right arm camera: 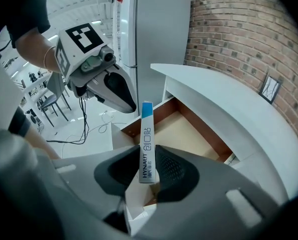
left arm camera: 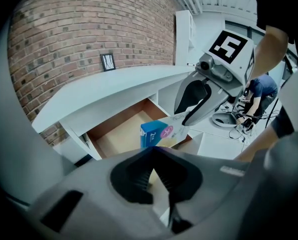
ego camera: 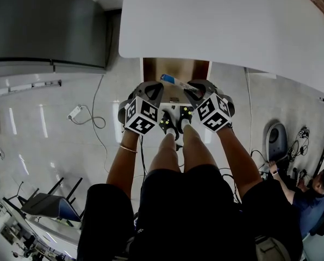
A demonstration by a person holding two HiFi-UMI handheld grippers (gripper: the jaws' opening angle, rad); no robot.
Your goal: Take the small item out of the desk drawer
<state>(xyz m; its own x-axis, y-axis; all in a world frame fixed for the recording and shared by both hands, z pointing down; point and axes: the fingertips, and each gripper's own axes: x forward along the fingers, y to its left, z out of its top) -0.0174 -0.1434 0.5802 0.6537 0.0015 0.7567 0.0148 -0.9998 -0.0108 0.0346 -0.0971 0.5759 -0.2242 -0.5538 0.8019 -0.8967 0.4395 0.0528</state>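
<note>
Under the white desk (ego camera: 227,20) the wooden drawer (ego camera: 151,69) stands pulled out. My right gripper (ego camera: 190,89) is shut on a small blue-and-white box (ego camera: 175,81), held above the drawer. In the right gripper view the box (right arm camera: 146,144) stands upright between the black pads of that gripper (right arm camera: 147,168), over the drawer (right arm camera: 189,129). My left gripper (ego camera: 151,91) hangs beside it, shut and empty. The left gripper view shows its jaws (left arm camera: 155,156) closed, with the box (left arm camera: 156,133) and the right gripper (left arm camera: 181,119) just beyond them.
A tall grey cabinet (ego camera: 42,26) stands left of the desk. Cables and a plug (ego camera: 80,114) lie on the tiled floor. Another person (ego camera: 311,192) sits low at the right near more cables. A brick wall (left arm camera: 89,29) backs the desk.
</note>
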